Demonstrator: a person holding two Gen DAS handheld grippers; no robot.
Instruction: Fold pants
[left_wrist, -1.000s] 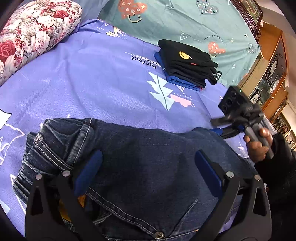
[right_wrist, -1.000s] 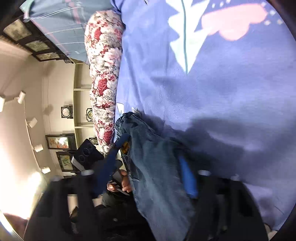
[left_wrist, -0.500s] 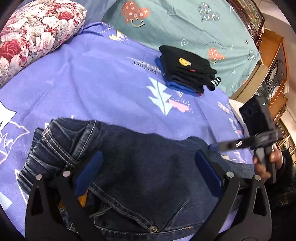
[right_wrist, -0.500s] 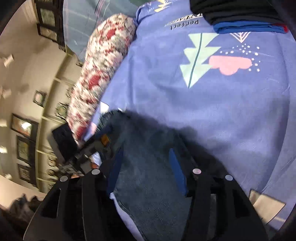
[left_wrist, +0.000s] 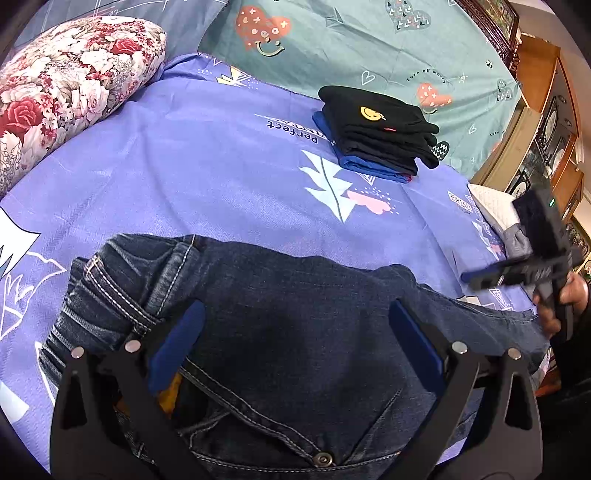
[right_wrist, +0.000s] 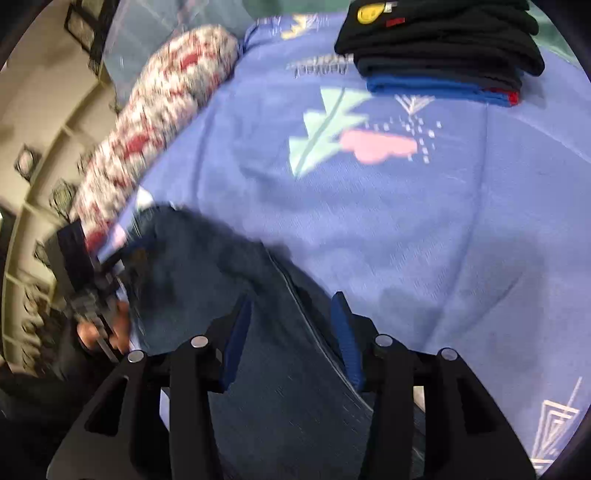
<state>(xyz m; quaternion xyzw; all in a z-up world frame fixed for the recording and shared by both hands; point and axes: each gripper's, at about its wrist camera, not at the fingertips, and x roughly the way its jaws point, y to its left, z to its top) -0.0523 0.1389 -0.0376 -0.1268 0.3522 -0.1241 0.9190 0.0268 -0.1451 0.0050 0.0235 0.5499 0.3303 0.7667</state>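
Dark blue jeans (left_wrist: 295, 302) lie across the near edge of a purple bedsheet (left_wrist: 207, 173), waistband to the left, a leg running right. My left gripper (left_wrist: 295, 332) is open, its blue pads wide apart above the jeans' seat. My right gripper (right_wrist: 291, 325) is open over the jeans' leg (right_wrist: 280, 369), with a narrower gap; nothing is pinched. The right gripper also shows in the left wrist view (left_wrist: 532, 266), held by a hand above the leg end. The left gripper shows blurred in the right wrist view (right_wrist: 88, 280).
A stack of folded black and blue clothes (left_wrist: 376, 129) sits at the back right of the bed. A floral pillow (left_wrist: 62, 92) lies at the back left. A teal sheet (left_wrist: 369, 48) covers the far side. Wooden shelving (left_wrist: 546, 122) stands to the right.
My right gripper has swung from sideways to upright and its jaws have narrowed over the jeans' leg. My left gripper stays open and has pulled back slightly; the jeans lie flatter.
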